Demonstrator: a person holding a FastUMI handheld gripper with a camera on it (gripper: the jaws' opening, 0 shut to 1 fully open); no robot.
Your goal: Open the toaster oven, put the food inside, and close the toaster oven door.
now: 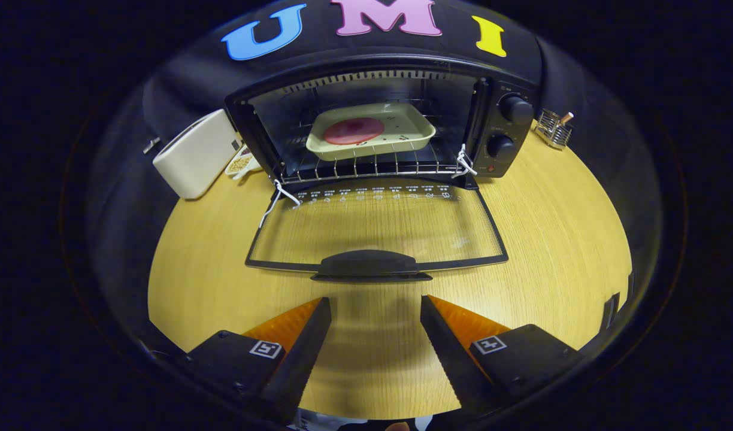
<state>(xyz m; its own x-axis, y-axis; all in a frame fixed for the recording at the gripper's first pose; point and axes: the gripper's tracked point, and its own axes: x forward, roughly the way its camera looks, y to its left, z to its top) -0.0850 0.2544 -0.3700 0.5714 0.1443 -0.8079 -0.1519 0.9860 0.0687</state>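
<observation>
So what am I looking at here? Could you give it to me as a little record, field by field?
oven door: folded down flat, handle toward the fingers
tray: on the rack inside the toaster oven, round pink food on it
hand-held gripper: open, holding nothing, fingers just short of the handle
beside oven: white toaster
surface: wooden table
left to do: close the door

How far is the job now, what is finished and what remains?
Done: the toaster oven is open and the tray with food sits on its rack. In hand: nothing; the gripper is open, empty, just short of the door handle. Left: lifting the door shut.
</observation>
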